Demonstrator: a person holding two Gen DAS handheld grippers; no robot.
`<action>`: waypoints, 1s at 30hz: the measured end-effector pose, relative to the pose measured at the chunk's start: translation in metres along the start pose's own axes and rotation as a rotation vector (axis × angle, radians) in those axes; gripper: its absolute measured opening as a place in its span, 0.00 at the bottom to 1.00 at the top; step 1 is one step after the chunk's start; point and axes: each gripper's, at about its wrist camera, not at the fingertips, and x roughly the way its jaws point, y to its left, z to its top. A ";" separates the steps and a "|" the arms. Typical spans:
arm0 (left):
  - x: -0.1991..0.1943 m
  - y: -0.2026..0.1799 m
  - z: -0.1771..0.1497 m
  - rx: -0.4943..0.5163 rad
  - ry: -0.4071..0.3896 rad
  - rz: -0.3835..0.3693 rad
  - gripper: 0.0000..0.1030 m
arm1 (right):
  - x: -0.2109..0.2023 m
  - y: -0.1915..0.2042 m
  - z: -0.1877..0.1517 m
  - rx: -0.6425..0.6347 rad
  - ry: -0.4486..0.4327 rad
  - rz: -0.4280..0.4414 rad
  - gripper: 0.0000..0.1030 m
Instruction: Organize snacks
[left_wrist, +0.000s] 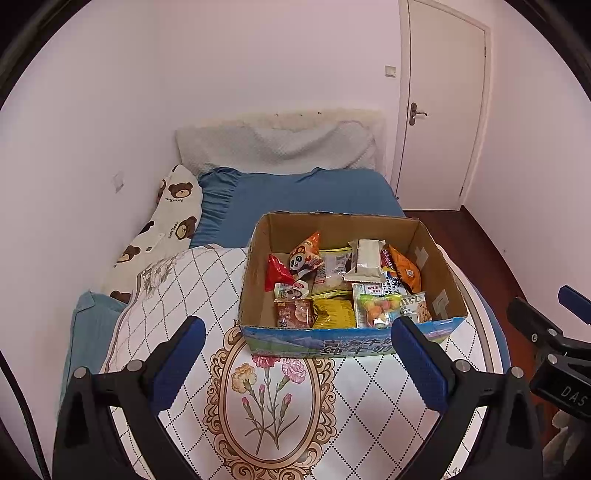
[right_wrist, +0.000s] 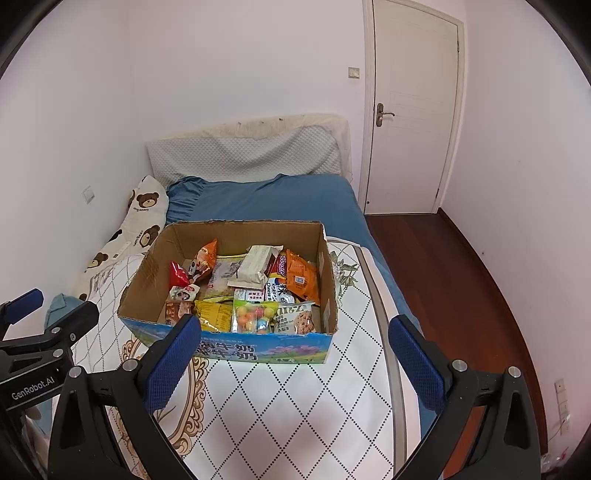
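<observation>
An open cardboard box (left_wrist: 439, 258) with a blue printed front stands on a round table with a white diamond-pattern cloth (left_wrist: 369, 406). It also shows in the right wrist view (right_wrist: 146, 277). Several snack packets lie inside: a red packet (left_wrist: 277, 273), a panda packet (left_wrist: 304, 254), an orange packet (left_wrist: 406, 273), a candy bag (left_wrist: 376, 306) and a cookie packet (right_wrist: 301, 317). My left gripper (left_wrist: 297, 350) is open and empty, just in front of the box. My right gripper (right_wrist: 295, 349) is open and empty, in front of the box's near right corner.
A bed with a blue sheet (left_wrist: 306, 192) and a bear-print pillow (left_wrist: 173, 218) lies behind the table. A white door (right_wrist: 410, 110) stands at the back right over dark wood floor (right_wrist: 461, 277). The other gripper shows at the right edge (left_wrist: 554, 350).
</observation>
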 end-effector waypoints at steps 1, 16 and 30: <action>0.000 0.000 0.000 -0.001 0.000 0.001 1.00 | 0.000 0.000 0.000 0.000 0.001 0.000 1.00; -0.003 -0.001 -0.001 0.002 -0.003 -0.004 1.00 | 0.000 0.000 0.000 -0.001 0.002 0.000 1.00; -0.003 0.001 -0.003 0.011 -0.012 -0.006 1.00 | -0.001 0.001 0.000 -0.003 0.000 0.004 1.00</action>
